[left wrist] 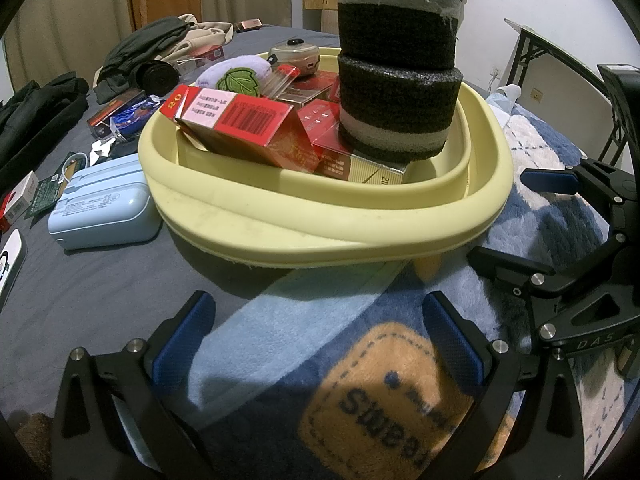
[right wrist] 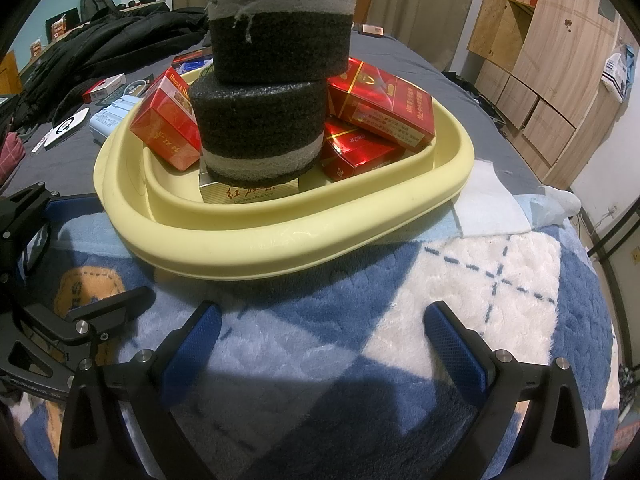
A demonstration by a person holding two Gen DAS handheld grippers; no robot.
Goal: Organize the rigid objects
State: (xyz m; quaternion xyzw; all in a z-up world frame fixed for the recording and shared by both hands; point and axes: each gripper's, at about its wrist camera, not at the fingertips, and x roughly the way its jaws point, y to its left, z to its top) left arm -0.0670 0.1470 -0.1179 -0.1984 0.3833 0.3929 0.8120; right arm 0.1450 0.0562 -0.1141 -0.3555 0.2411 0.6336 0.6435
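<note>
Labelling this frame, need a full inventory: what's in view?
basin: 1, pale yellow, on blanket
foam rolls: 2, black with grey band, stacked in basin
red packs: several, in basin
gold pack: 1, under the rolls
plush: 1, lilac with green leaf, back of basin
blue case: 1, light blue, left of basin
blanket: 1, blue and white
clothes: dark pile, behind
left claw: open, empty
right claw: open, empty

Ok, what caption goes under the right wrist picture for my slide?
Two black foam blocks stacked on boxes in a yellow basin, open right gripper empty above the blanket.
</note>
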